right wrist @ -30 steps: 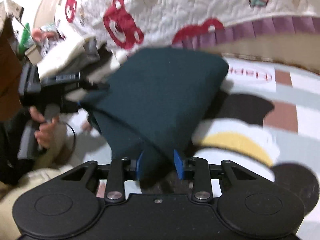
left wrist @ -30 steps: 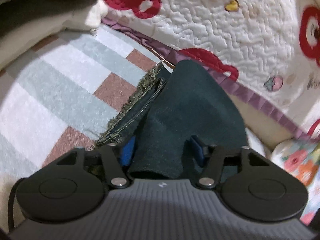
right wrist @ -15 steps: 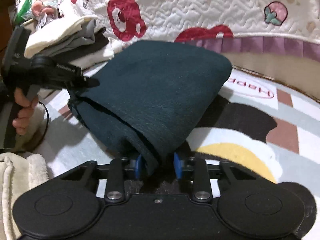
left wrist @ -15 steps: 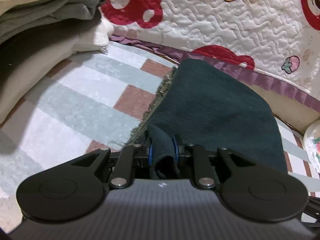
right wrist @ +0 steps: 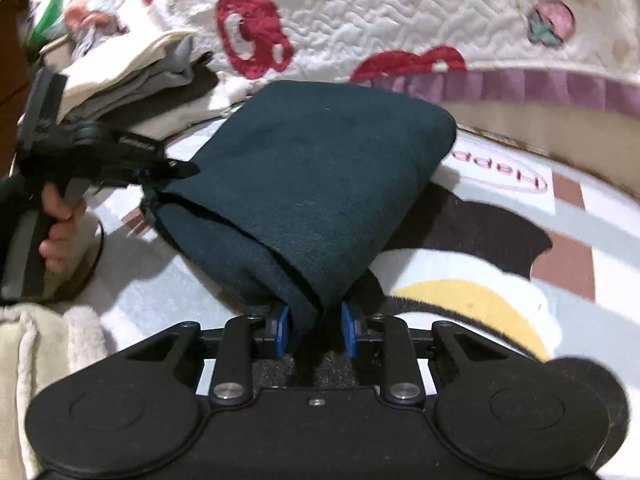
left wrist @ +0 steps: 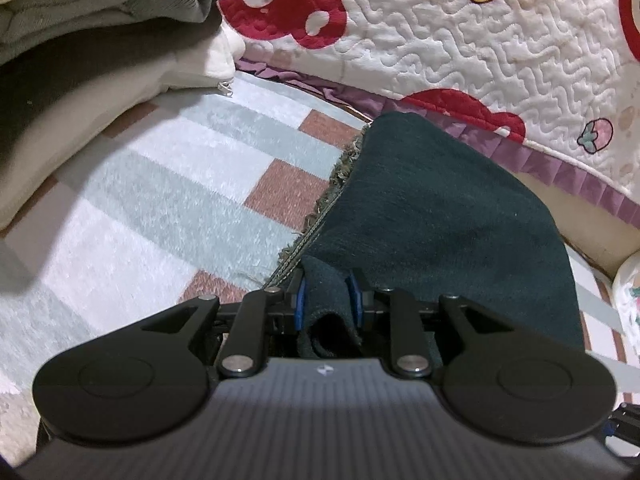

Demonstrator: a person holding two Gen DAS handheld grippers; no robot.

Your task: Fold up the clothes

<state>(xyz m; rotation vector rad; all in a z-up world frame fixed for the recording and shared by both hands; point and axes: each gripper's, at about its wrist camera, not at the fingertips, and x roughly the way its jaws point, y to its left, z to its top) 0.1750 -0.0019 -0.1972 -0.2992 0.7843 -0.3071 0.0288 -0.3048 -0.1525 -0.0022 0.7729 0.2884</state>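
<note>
A dark teal garment [right wrist: 312, 184] hung doubled between two hand-held grippers above a checked rug [left wrist: 168, 200], its fold running from one tool to the other, the free end draped away toward a quilted bear-print bedspread [left wrist: 500, 40]. On the left, the left gripper [left wrist: 327, 300] pinched a bunched corner by the frayed hem, jaws narrowed on cloth. On the right, the right gripper [right wrist: 313, 330] clamped the opposite folded edge, having just closed on it. Both stood equally near.
</note>
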